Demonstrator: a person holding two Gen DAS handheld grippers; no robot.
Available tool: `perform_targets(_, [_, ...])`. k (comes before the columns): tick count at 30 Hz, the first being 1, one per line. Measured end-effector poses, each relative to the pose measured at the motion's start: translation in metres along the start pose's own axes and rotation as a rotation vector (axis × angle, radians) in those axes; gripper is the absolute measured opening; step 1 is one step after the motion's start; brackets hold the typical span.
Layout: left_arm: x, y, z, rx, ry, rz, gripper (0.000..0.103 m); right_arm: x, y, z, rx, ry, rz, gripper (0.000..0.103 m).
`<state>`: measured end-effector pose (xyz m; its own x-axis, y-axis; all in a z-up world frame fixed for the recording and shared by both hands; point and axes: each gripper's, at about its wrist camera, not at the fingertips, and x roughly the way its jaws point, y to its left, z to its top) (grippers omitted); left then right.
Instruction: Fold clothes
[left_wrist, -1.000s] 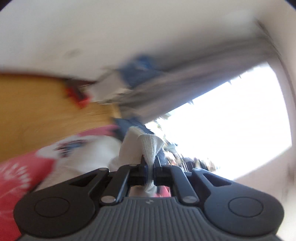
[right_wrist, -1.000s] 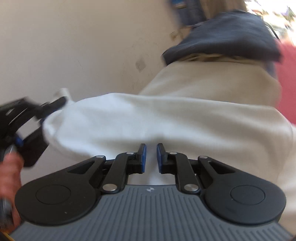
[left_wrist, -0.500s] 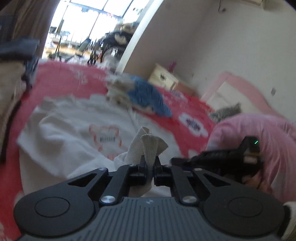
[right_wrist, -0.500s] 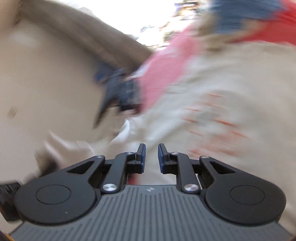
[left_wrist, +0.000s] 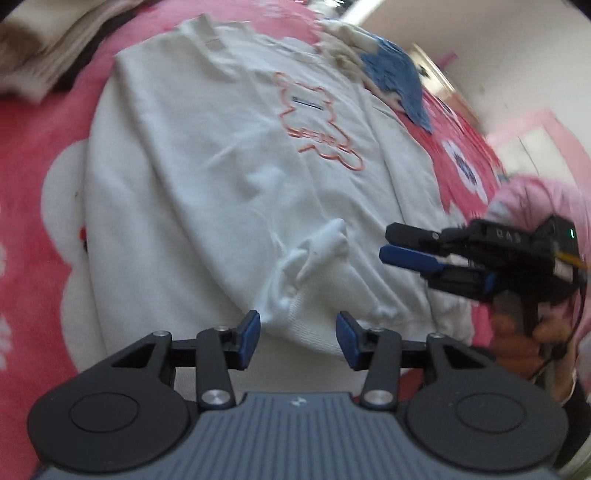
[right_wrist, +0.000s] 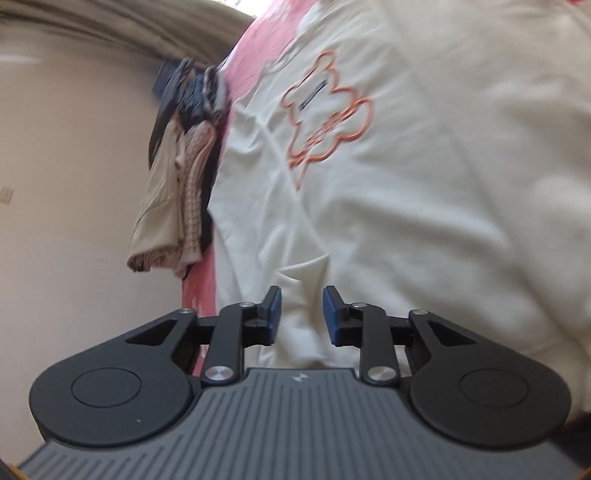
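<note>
A white sweatshirt (left_wrist: 192, 155) with an orange bear outline lies spread flat on a red bedspread (left_wrist: 33, 122). My left gripper (left_wrist: 297, 338) stands open just above the ribbed hem, nothing between its fingers. A small ridge of cloth sticks up near the hem. My right gripper (left_wrist: 386, 242) reaches in from the right over the hem, held by a hand. In the right wrist view the right gripper (right_wrist: 301, 314) is open over the sweatshirt (right_wrist: 424, 192), its fingers apart above a fold of cloth.
A pile of folded clothes (right_wrist: 181, 177) sits at the bed's edge by the wall. A blue and cream garment (left_wrist: 391, 74) lies beyond the sweatshirt. A pink quilt (left_wrist: 528, 199) bulges at the right. A pale wall stands to the left in the right wrist view.
My left gripper has let go of the hem and opened. The sweatshirt has dropped flat onto the bed. The right gripper opened wider and swung down over the sweatshirt.
</note>
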<state>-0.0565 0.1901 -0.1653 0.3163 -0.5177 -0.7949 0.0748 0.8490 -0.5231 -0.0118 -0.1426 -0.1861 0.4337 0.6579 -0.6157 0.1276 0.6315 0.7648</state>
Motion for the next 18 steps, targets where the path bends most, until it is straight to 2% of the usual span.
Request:
perform_targets(2, [0.013, 0.008, 0.002, -0.103, 0.002, -0.007, 0.046, 0.009, 0.003, 0.0, -0.017, 0.026, -0.013, 0.041])
perform_targets(4, [0.026, 0.014, 0.001, -0.158, 0.011, -0.002, 0.046, 0.017, 0.007, 0.0, -0.034, 0.052, -0.026, 0.046])
perform_targets(6, [0.039, 0.017, -0.001, -0.164, 0.019, 0.018, 0.041, 0.026, 0.01, 0.0, -0.051, 0.078, -0.039, 0.046])
perform_targets(12, [0.049, 0.011, -0.001, -0.107, 0.019, 0.012, 0.038, 0.045, 0.015, -0.015, -0.099, 0.178, -0.065, 0.044])
perform_targets(13, [0.051, 0.012, 0.0, -0.106, 0.023, 0.018, 0.038, 0.046, 0.017, -0.019, -0.116, 0.185, -0.074, 0.042])
perform_targets(14, [0.052, 0.012, 0.001, -0.109, 0.021, 0.015, 0.037, 0.047, 0.02, -0.022, -0.139, 0.187, -0.09, 0.032])
perform_targets(15, [0.052, 0.012, 0.001, -0.109, 0.015, 0.013, 0.029, 0.048, 0.024, -0.024, -0.165, 0.19, -0.111, 0.025])
perform_targets(16, [0.051, 0.012, 0.002, -0.105, 0.011, 0.007, 0.023, 0.048, 0.027, -0.025, -0.18, 0.194, -0.117, 0.012])
perform_targets(17, [0.049, 0.011, 0.002, -0.098, 0.008, 0.005, 0.016, 0.047, 0.03, -0.026, -0.192, 0.199, -0.119, 0.01])
perform_targets(18, [0.044, 0.011, 0.003, -0.093, 0.003, 0.007, 0.013, 0.046, 0.035, -0.027, -0.198, 0.199, -0.114, 0.007])
